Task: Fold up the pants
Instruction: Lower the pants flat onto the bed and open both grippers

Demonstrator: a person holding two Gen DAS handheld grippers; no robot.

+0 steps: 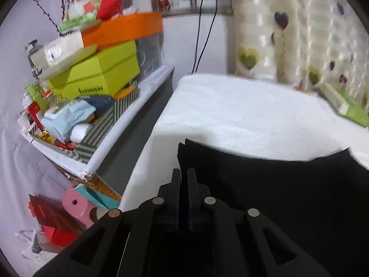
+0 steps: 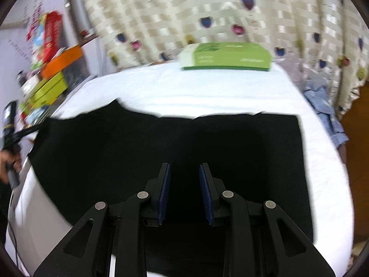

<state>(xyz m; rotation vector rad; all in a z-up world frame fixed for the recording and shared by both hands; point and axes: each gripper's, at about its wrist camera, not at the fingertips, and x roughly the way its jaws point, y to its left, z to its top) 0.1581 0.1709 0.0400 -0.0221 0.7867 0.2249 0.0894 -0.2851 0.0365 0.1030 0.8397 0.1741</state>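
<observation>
The left tool (image 1: 183, 173) has its jaws pinched almost together on the left corner of the black pants (image 2: 166, 152), which lie spread flat across the near half of the white-covered bench (image 2: 230, 92). The right tool (image 2: 184, 173) hangs above the middle of the pants with its jaws apart and nothing between them; in its view the left tool (image 2: 34, 128) shows at the far left edge, lifting that corner slightly.

Judging from this, a pull from one corner alone could drag the whole cloth sideways or bunch it, since the right side is not held. The thin grip might also slip.

One pair of pants. Beyond it, one green box (image 2: 226, 56) rests at the bench's far edge, one blue garment (image 2: 327, 113) hangs off the right, then the curtain (image 2: 207, 11).
</observation>
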